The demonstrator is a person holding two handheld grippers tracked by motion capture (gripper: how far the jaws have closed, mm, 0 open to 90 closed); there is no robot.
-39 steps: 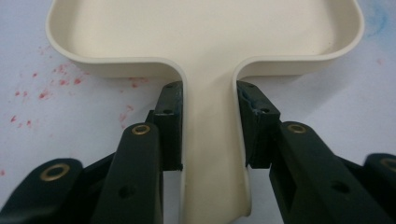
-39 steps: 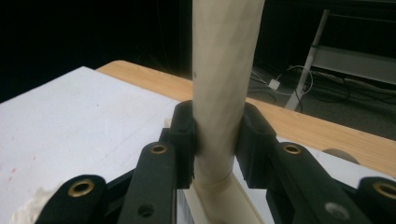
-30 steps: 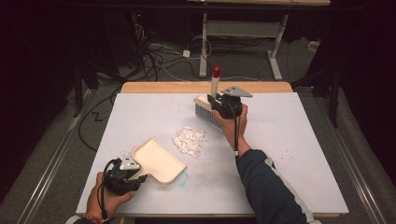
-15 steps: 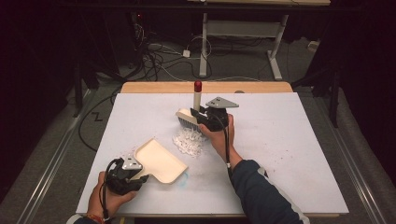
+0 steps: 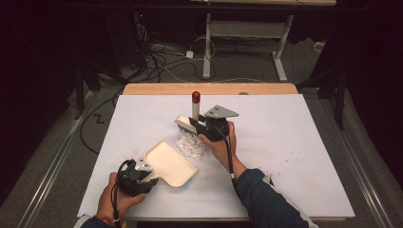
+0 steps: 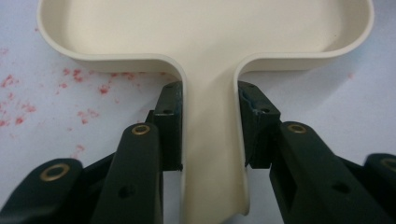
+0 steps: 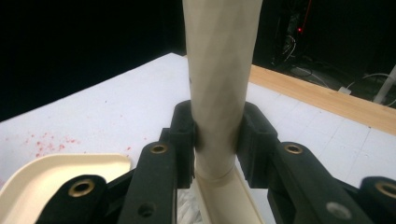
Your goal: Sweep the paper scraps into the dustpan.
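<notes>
So the right gripper (image 5: 199, 124) is clamping the cream plastic handle of a small hand brush with a red cap (image 5: 195, 110), jaws closed snug on both sides of the shaft in the right gripper view (image 7: 218, 93). The brush head is sitting on the far edge of the loose heap of white shredded bits (image 5: 191, 145) on the white table sheet (image 5: 294, 142). The left gripper (image 5: 148, 172) is pinching the flat stem of the cream plastic dustpan (image 5: 168, 162), jaws shut on it in the left gripper view (image 6: 212, 140); the pan's open lip is lying just beside the heap, facing it.

To do the sweep well: keeping the bristles pressed flat on the sheet, drawing the brush toward the pan in one low stroke, not flicking. Holding the pan lip tight against the sheet so bits are not sliding under. Probably angling the pan a bit more square to the stroke. Red speckles (image 6: 70, 81) near the pan are staying out of it.
</notes>
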